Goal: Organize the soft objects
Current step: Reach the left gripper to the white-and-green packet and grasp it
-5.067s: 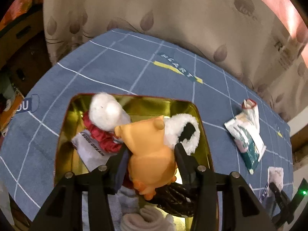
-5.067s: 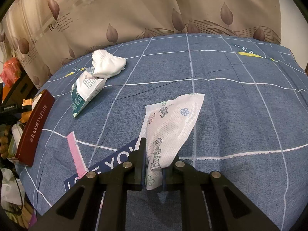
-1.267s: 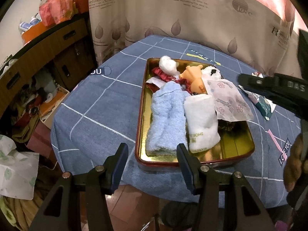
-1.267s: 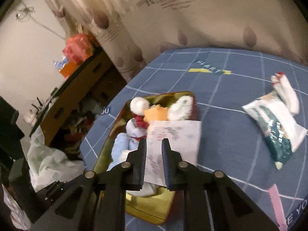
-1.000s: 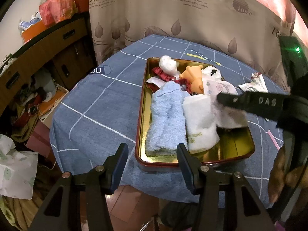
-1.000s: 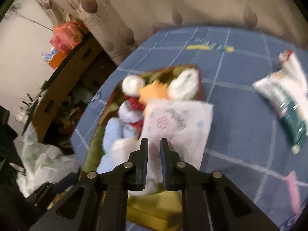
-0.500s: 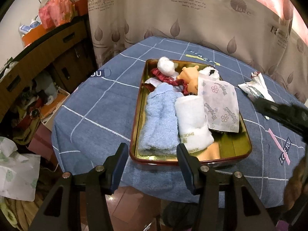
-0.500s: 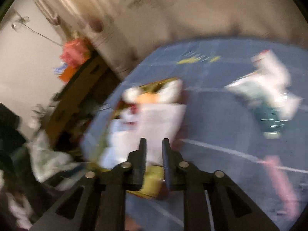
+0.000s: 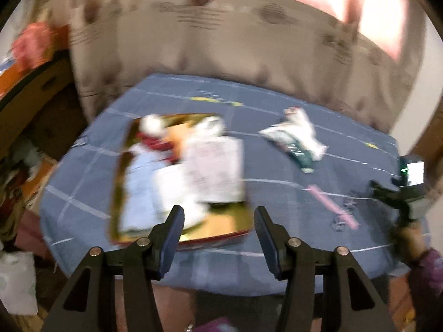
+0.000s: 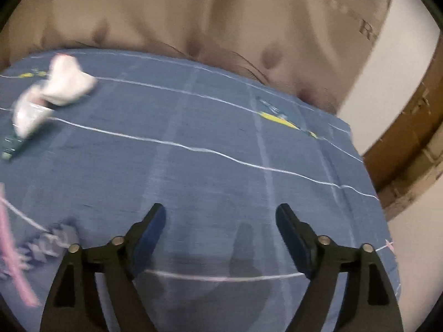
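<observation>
In the blurred left wrist view, the gold tray (image 9: 221,227) sits on the blue tablecloth, holding a light blue towel (image 9: 138,193), a white towel (image 9: 171,191), a floral tissue pack (image 9: 213,171), an orange plush (image 9: 173,138) and a white pompom (image 9: 151,123). My left gripper (image 9: 218,231) is open and empty, held off the near end of the tray. My right gripper (image 10: 220,235) is open and empty above bare tablecloth; it also shows at the right edge of the left wrist view (image 9: 398,193).
A green and white wipes pack (image 9: 296,146) and a white sock (image 9: 301,121) lie on the cloth right of the tray; both also show far left in the right wrist view (image 10: 49,94). A pink strip (image 9: 332,207) lies nearer. Curtain behind, cabinet at left.
My right gripper has let go of the floral tissue pack into the tray, opened, and swung away to the right over bare cloth. My left gripper's view has shifted right, with blur.
</observation>
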`<action>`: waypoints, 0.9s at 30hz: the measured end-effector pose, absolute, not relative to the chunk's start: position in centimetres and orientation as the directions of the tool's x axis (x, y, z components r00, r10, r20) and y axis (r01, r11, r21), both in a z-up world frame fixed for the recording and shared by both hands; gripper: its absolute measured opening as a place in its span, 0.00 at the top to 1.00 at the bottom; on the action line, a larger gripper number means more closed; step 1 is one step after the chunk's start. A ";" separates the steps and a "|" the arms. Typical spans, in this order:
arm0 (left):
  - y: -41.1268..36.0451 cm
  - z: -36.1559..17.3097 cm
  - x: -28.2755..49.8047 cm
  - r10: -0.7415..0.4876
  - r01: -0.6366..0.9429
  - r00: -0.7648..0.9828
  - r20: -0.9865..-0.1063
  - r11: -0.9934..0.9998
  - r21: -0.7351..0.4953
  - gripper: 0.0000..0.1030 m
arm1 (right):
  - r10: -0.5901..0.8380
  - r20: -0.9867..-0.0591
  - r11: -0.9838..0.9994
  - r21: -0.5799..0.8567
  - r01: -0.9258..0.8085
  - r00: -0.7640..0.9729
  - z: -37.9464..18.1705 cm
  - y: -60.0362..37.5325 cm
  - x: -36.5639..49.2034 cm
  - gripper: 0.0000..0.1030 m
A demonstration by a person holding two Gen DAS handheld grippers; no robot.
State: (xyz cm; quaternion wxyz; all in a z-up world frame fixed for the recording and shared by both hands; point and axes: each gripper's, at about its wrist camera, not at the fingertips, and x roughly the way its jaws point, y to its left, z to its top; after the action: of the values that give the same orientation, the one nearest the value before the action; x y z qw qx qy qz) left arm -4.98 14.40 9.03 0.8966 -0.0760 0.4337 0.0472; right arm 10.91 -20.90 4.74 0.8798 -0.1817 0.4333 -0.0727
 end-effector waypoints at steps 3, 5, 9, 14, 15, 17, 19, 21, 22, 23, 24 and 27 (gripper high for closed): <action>12.2 9.4 -2.1 -0.099 -0.097 0.593 -0.799 0.977 -0.193 0.38 | -0.238 -0.760 0.955 -0.298 0.001 0.605 4.4 -23.1 11.2 0.13; 11.1 9.0 0.3 -0.170 -0.084 0.563 -0.809 0.962 -0.261 0.38 | -0.203 -0.772 0.968 -0.251 0.005 0.603 4.7 -23.9 11.2 0.09; 9.1 6.7 6.5 -0.288 -0.091 0.481 -0.828 0.923 -0.374 0.38 | -0.170 -0.791 0.974 -0.224 -0.019 0.587 4.3 -23.8 11.6 0.08; 8.1 2.8 13.1 -0.354 -0.175 0.394 -0.848 0.877 -0.447 0.38 | -0.106 -0.793 0.980 -0.185 -0.072 0.600 4.2 -23.4 10.9 0.08; 8.1 2.3 13.9 -0.355 -0.189 0.385 -0.852 0.873 -0.449 0.38 | -0.091 -0.794 0.982 -0.172 -0.079 0.601 4.2 -23.5 10.9 0.08; 7.9 1.0 15.5 -0.362 -0.217 0.374 -0.854 0.861 -0.460 0.38 | -0.070 -0.795 0.985 -0.149 -0.082 0.602 4.3 -23.7 10.8 0.08; 7.8 -0.2 16.9 -0.370 -0.251 0.350 -0.861 0.848 -0.466 0.38 | -0.044 -0.794 0.988 -0.123 -0.090 0.606 4.4 -24.0 10.8 0.08; 7.6 -1.1 17.8 -0.374 -0.275 0.334 -0.865 0.840 -0.469 0.38 | -0.025 -0.793 0.990 -0.106 -0.097 0.608 4.5 -24.1 10.8 0.08; 7.4 -1.6 18.3 -0.371 -0.280 0.328 -0.869 0.840 -0.464 0.38 | -0.015 -0.793 0.990 -0.097 -0.102 0.610 4.6 -24.2 10.8 0.08; 7.3 -1.9 18.7 -0.359 -0.289 0.322 -0.876 0.844 -0.452 0.38 | -0.008 -0.792 0.990 -0.091 -0.105 0.611 4.6 -24.2 10.8 0.08; 7.4 -2.2 19.1 -0.335 -0.312 0.313 -0.889 0.848 -0.429 0.38 | 0.000 -0.791 0.991 -0.084 -0.108 0.612 4.6 -24.2 10.7 0.08; 7.8 -2.9 20.1 -0.302 -0.360 0.305 -0.903 0.842 -0.403 0.37 | 0.025 -0.785 0.991 -0.063 -0.120 0.619 4.8 -24.3 10.4 0.08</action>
State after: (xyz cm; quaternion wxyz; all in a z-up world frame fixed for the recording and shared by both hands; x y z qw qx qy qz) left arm 20.09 7.76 -2.94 0.7575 -0.2808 0.5891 0.0192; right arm 10.44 -24.25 4.76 0.8979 -0.0547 0.4349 0.0404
